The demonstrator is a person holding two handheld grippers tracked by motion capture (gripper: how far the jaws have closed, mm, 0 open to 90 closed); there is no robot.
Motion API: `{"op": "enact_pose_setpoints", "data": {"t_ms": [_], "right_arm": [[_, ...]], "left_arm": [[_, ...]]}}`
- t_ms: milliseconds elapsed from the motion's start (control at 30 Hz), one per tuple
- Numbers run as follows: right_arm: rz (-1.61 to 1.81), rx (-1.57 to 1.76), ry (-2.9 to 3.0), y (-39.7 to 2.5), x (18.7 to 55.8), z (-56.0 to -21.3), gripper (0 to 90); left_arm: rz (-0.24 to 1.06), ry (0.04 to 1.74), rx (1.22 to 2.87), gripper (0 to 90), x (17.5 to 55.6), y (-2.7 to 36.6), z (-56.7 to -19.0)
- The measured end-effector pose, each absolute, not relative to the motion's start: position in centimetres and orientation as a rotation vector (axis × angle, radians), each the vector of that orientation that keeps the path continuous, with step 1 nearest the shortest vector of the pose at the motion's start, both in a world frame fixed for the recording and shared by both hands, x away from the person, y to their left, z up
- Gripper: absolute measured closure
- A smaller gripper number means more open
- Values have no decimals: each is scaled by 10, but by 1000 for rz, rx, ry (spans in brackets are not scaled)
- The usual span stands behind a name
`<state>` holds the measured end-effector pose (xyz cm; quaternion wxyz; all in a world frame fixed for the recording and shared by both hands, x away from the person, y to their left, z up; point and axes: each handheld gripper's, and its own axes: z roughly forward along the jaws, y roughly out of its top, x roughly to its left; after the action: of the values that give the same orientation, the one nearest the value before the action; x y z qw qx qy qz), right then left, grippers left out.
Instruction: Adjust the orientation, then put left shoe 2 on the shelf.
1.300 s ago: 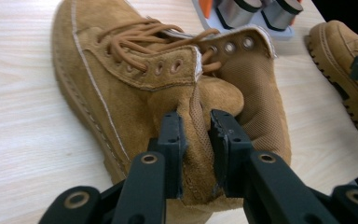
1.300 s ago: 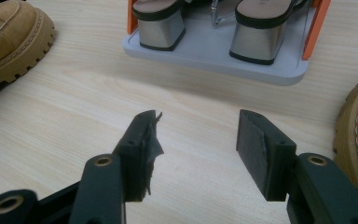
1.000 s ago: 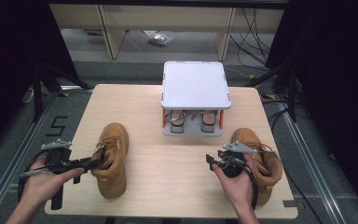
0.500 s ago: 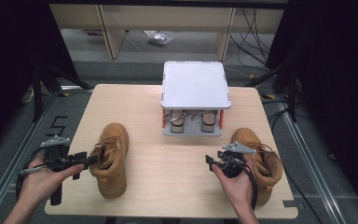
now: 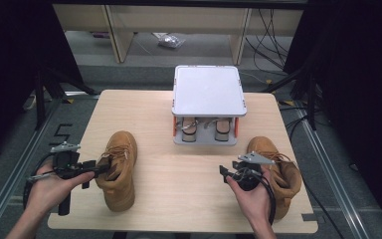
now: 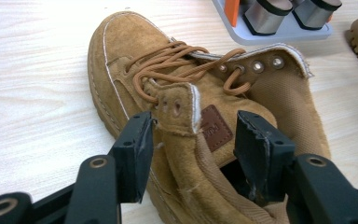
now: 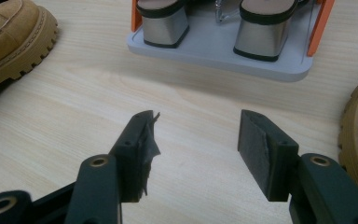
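Tan suede lace-up boot (image 5: 118, 169), the left one of a pair, lies on our light wooden table (image 5: 189, 194) near its front-left edge, toe pointing away from us. Our left gripper (image 5: 95, 169) has its jaws spread wide around the boot's ankle collar, one jaw outside the leather and the other down in the opening, and we judge the grip is not yet closed. So the pick-up is only at its start: the boot sits flat on the table and nothing is lifted. The matching tan boot (image 5: 277, 172) rests untouched at the front-right, just beside our right hand. Our right gripper (image 5: 230, 175) hangs with its jaws apart over bare wood, holding nothing. A grey two-tier shoe rack with orange posts (image 5: 208, 102) stands at the middle-back of the table, its white top bare and a pair of silver block-heeled sandals (image 5: 203, 128) on the lower shelf. We take it that the boots are bound for that rack, which would leave both placements to do.

The high view gives us the whole layout and both boots. The left gripper view adds the close detail: the brown laces (image 6: 177, 60), the metal eyelets (image 6: 257, 66), the small leather label (image 6: 214, 127) inside the tongue, and how the jaws straddle the collar flap. The right gripper view shows the sandal heels (image 7: 164, 21) up close.
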<state>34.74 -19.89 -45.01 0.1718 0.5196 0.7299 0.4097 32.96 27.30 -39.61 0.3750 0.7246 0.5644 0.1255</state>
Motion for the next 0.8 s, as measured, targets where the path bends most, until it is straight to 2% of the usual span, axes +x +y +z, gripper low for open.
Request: {"op": "enact_pose_setpoints", "data": {"t_ms": [800], "right_arm": [[1164, 1507, 2085, -193, 344, -445, 466]], "left_arm": [[205, 1545, 1925, 535, 342, 268, -405]]}}
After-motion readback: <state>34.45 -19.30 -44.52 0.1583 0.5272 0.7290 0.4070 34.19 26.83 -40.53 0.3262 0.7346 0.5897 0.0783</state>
